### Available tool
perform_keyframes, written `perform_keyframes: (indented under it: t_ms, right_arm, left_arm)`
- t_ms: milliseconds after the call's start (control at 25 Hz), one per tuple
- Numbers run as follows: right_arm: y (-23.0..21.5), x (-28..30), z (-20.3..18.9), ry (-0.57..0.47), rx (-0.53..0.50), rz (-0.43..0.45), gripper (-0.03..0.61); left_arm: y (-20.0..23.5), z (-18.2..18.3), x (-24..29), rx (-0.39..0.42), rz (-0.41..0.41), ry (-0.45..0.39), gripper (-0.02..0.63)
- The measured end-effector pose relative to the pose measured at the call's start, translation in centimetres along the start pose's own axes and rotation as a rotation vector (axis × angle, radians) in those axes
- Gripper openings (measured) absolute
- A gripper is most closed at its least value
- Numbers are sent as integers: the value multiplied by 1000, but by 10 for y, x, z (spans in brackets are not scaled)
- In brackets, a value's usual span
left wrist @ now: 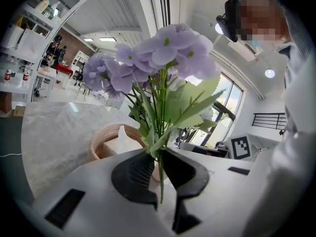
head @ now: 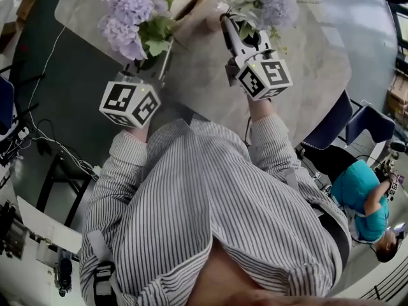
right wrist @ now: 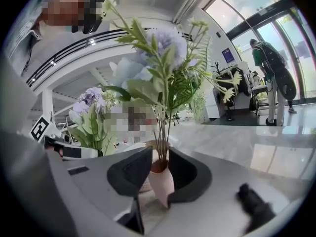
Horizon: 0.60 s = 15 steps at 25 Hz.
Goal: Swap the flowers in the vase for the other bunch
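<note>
My left gripper [left wrist: 157,154] is shut on the thin green stems of a purple flower bunch [left wrist: 153,63], held upright above the table's near left edge; the same bunch [head: 131,24] shows in the head view. A pale blue-and-white bunch with green fern [right wrist: 158,68] stands in a small pink vase [right wrist: 160,184] on the marble table [head: 306,62]. My right gripper [right wrist: 160,154] is open, its jaws standing either side of the vase's neck and the stems, with no pad pressing on them. In the head view this bunch [head: 264,5] hides the vase.
A round wicker basket [left wrist: 106,139] holding white tissue sits on the table beyond the vase. Blue chairs [head: 357,120] stand at the table's right, and a seated person in a teal top [head: 360,203] is farther right. Cables run over the dark floor [head: 57,145] at left.
</note>
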State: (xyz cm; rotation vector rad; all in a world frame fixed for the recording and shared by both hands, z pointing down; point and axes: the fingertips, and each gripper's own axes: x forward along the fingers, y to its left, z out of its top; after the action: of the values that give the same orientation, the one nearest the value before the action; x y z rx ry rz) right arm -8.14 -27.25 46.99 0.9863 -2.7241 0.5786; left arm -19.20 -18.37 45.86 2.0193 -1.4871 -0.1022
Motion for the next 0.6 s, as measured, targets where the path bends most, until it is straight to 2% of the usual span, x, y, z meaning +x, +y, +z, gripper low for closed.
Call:
perform_keyframes:
  t_ms: [120, 320, 600]
  right_arm:
    - [4, -2, 0, -2, 10, 10, 106]
    - [2, -2, 2, 7, 54, -2, 166]
    - [5, -18, 7, -12, 79, -19, 172]
  left_arm:
    - [-3, -3, -2, -6, -9, 0, 55]
    - [-9, -3, -1, -5, -23, 3, 55]
    - [-22, 1, -4, 17, -41, -2, 55]
